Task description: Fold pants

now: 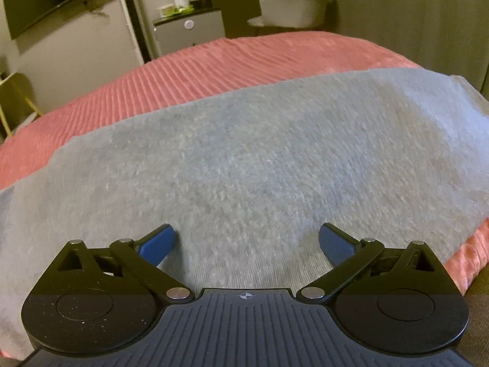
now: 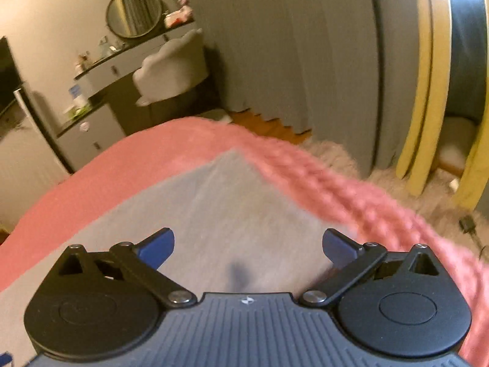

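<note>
Pants [image 1: 259, 159] lying flat on pink blanket [image 1: 189, 70], grey fabric filling most of the left view.
Left gripper [image 1: 247, 244] is hovering over the grey cloth, blue pads wide apart, gripping nothing. Right gripper [image 2: 248, 246] is hanging over a corner of the pants [image 2: 226, 202] near the blanket's edge [image 2: 336, 195], jaws likewise spread and empty.
</note>
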A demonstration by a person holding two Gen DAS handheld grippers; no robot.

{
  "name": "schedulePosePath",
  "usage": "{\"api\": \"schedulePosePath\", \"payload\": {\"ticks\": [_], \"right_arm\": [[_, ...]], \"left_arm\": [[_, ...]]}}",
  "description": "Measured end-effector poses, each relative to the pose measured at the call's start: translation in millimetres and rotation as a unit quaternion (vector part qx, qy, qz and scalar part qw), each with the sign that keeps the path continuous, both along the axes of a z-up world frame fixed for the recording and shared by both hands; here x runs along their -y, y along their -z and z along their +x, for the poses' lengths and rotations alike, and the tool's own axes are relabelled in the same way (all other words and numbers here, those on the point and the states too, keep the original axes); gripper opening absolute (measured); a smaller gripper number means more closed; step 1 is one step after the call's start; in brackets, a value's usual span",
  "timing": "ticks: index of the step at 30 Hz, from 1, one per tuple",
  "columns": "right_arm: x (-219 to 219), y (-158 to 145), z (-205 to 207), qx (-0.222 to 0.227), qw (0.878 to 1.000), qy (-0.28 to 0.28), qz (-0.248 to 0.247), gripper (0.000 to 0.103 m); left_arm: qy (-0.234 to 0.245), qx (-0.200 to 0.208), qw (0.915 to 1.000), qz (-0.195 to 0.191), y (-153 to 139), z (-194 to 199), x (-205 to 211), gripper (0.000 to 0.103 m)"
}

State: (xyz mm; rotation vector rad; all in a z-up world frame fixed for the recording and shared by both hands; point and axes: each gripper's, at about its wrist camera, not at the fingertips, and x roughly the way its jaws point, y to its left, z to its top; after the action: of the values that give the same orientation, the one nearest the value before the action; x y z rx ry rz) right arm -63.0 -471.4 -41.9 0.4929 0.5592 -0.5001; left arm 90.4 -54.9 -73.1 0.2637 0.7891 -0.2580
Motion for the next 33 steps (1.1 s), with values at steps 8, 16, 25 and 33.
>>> {"api": "schedulePosePath", "payload": {"ticks": [8, 16, 25, 33], "right_arm": [[-36, 37, 34, -0.033, 0.987, -0.106, 0.114, 0.103], [-68, 40, 40, -0.07, 0.99, -0.12, -0.015, 0.103], [-91, 37, 58, -0.135, 0.984, -0.093, -0.061, 0.103], [-88, 27, 83, -0.2, 0.978, -0.055, -0.021, 0.103]], "left_arm": [[-0.004, -0.025, 0.9995, -0.021, -14, -11, -8, 0.103], [-0.013, -0.071, 0.9961, -0.052, -7, -3, -17, 0.103], [-0.005, -0.052, 0.9974, -0.049, -3, -11, -19, 0.103], [-0.084, -0.073, 0.9918, -0.063, -5, 4, -62, 0.103]]}}
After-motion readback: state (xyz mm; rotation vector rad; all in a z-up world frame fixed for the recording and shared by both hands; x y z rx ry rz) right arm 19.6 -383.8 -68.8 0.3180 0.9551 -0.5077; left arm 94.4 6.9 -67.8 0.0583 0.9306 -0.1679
